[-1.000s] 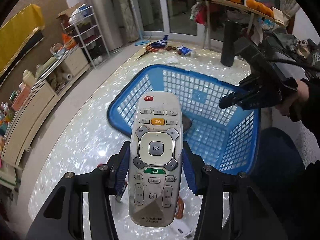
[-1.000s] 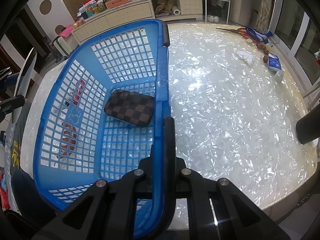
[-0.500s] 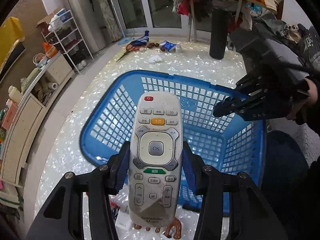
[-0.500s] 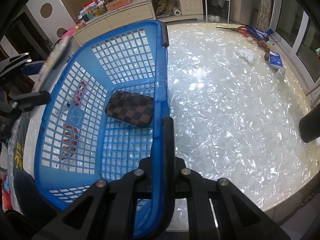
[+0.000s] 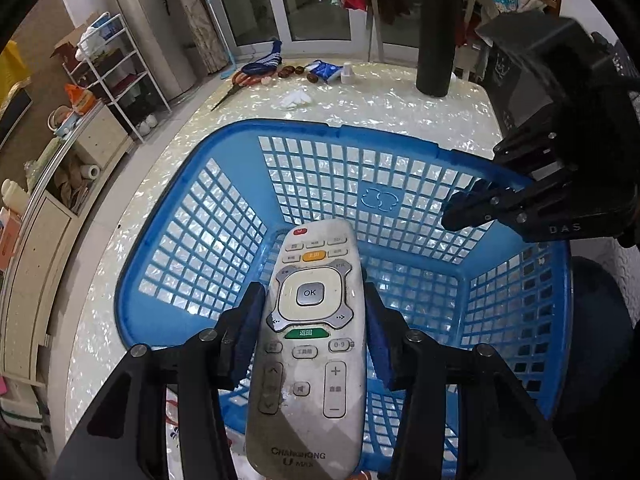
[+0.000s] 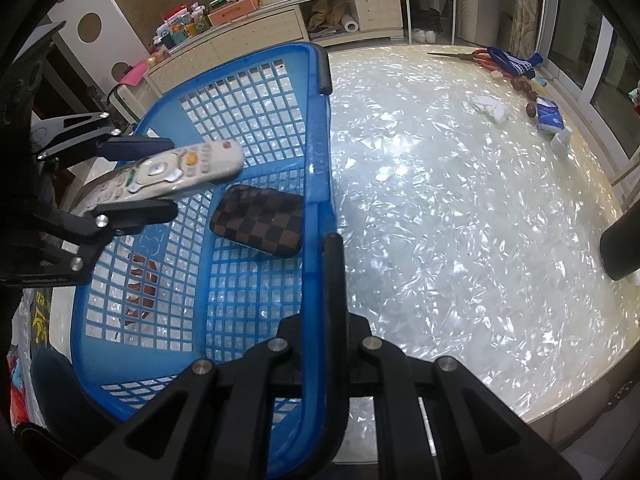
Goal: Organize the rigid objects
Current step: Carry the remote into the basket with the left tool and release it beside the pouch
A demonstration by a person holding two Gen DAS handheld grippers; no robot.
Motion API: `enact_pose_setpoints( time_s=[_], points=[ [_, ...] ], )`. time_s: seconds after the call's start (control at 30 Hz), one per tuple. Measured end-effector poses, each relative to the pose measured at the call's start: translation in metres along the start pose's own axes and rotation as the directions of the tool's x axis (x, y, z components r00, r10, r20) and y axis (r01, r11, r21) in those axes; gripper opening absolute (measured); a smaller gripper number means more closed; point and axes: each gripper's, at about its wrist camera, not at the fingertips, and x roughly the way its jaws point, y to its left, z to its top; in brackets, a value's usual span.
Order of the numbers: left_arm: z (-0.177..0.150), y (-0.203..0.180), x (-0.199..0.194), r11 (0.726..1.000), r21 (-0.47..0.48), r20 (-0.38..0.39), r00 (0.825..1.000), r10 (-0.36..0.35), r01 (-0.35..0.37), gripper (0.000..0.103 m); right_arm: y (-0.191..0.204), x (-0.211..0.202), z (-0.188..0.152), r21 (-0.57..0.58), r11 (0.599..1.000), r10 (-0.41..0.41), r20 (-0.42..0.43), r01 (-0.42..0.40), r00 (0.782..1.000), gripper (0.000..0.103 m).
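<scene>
While remote hangs over basket: notes below.
L gripper (image 5: 310, 332): clamped on remote (image 5: 310, 344) at mid-body, blue pads (image 5: 249, 334) on both long edges; lower centre of left wrist view.
Remote axis: long axis along the fingers, power-button end fwd, pointing into basket (image 5: 160, 240); button face up.
Remote posn: above basket interior, not touching floor or walls; in right wrist view remote (image 6: 168, 174) at left-centre, tilted, nose toward frame centre.
R gripper (image 6: 332, 248): pinched shut on basket rim (image 6: 320, 160), bottom centre of right wrist view; seems to steady basket.
Basket contents: checkered pouch (image 6: 258, 220) on floor, mid-frame in right wrist view, near rim side; hidden behind remote in left view.
Key relation: free floor lies below & fwd of remote nose; pouch just ahead of it, so drop spot prob. beside pouch.
Nearer arm: L, sole carrier; R occupied.
Next (judged): lower, then open.
Risk: remote landing on pouch or knocking the lattice wall.
</scene>
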Motion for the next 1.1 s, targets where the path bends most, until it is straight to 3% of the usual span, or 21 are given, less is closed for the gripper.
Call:
enact_pose_setpoints(
  time_s=[0.47, 0.83, 1.1],
  points=[
    [0.007, -0.006, 0.033, 0.999, 0.044, -0.053, 0.998, -0.023, 0.026, 0.052, 0.000, -0.001, -0.002, 0.009, 1.000, 0.012, 0.008, -0.012, 1.000, 0.007],
    [0.010, -0.017, 0.041, 0.990, 0.140, -0.113, 0.993, 0.026, -0.010, 0.052, -0.001, -0.001, -0.002, 0.014, 1.000, 0.017, 0.012, -0.017, 1.000, 0.007],
    [0.010, -0.019, 0.046, 0.987, 0.158, -0.145, 0.989, 0.030, -0.007, 0.052, -0.001, -0.001, -0.002, 0.020, 1.000, 0.020, 0.015, -0.020, 1.000, 0.008]
  ],
)
